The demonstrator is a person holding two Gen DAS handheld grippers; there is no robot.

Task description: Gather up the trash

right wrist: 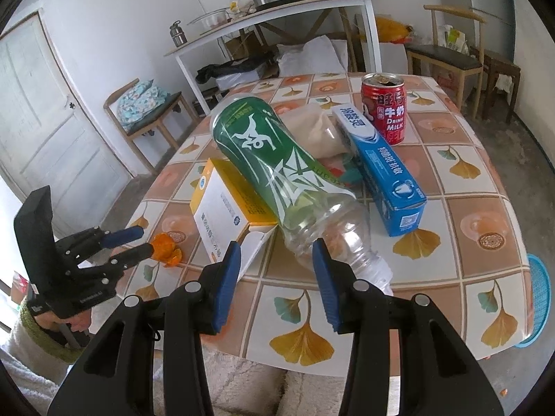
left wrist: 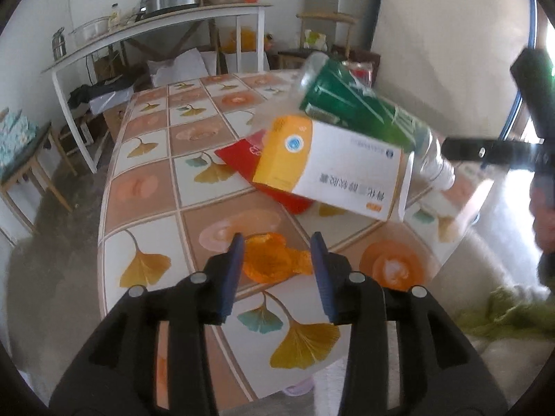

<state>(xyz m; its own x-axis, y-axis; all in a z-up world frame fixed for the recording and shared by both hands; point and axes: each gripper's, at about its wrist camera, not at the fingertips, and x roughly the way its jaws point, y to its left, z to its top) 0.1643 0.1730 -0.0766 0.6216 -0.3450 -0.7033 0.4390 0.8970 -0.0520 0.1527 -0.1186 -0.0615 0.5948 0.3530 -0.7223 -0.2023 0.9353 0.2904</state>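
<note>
Trash lies on the tiled table (right wrist: 461, 176). An orange peel (left wrist: 269, 258) sits between the open jaws of my left gripper (left wrist: 275, 242); the peel also shows in the right wrist view (right wrist: 166, 246), with the left gripper (right wrist: 140, 241) around it. A clear bottle with a green label (right wrist: 277, 173) lies on its side over a white and yellow box (right wrist: 225, 208). My right gripper (right wrist: 275, 248) is open, its fingers beside the bottle's neck. A blue box (right wrist: 381, 170), a red milk can (right wrist: 383, 107) and a red packet (left wrist: 249, 152) lie nearby.
A blue basket (right wrist: 537, 298) stands below the table's right edge. Wooden chairs (right wrist: 149, 111) stand around the table. A white side table (right wrist: 277, 17) with pots and bags is against the far wall. A door (right wrist: 45, 111) is at left.
</note>
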